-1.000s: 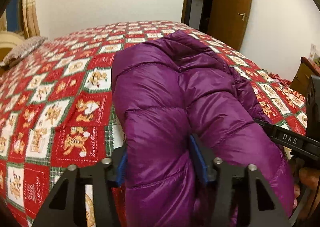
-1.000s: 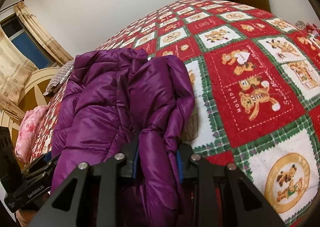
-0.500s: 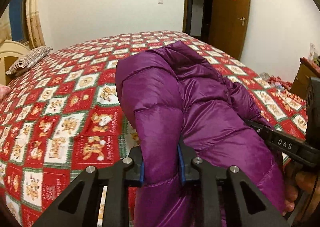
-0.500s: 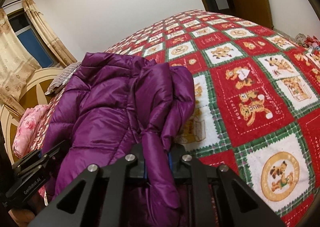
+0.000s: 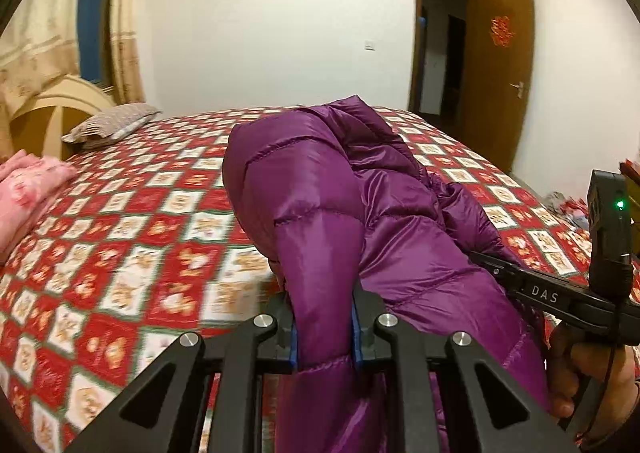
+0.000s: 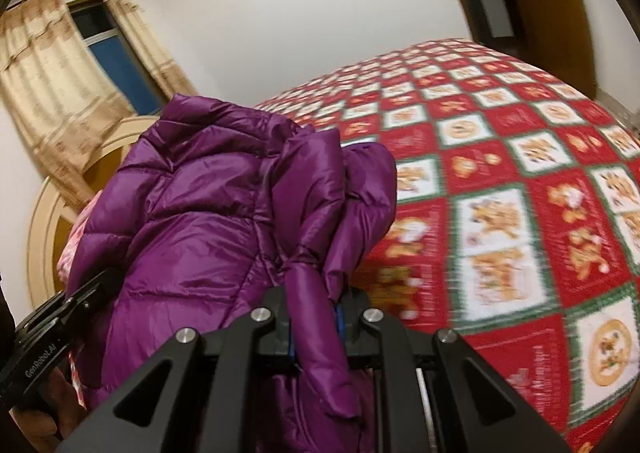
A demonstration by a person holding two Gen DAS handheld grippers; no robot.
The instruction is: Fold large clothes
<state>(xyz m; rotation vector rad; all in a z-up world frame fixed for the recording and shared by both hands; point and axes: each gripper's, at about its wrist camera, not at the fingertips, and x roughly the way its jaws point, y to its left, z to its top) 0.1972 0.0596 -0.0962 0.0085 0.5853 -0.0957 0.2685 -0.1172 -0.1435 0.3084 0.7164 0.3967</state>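
Garment: purple quilted down jacket [image 5: 404,237], bunched and lifted at its near edge above the bed, its far part draped toward the bedspread.
Left gripper [image 5: 324,337]: jaws have just been closing; blue pads pinch a thick fold of the jacket between them, the fold rising up and away from the fingers.
Right gripper [image 6: 316,329]: jaws drawn close together, clamped on a narrower fold of the same jacket; fabric hangs down past the fingers.
Relation of grippers: each is seen at the edge of the other's view, on opposite sides of the jacket, with the garment spanning between them.
Right hand [image 5: 588,381]: wrapped around the handle of the right gripper, at the lower right of the left wrist view.
Support: bed with red, green and white patchwork bedspread [image 6: 520,213] printed with bears.
Surroundings: striped pillow [image 5: 110,125] at the head of the bed; pink bedding [image 5: 24,189] near it; curtained window [image 6: 60,93]; open brown door [image 5: 500,73].
Image quality: bedspread blurred in both views.
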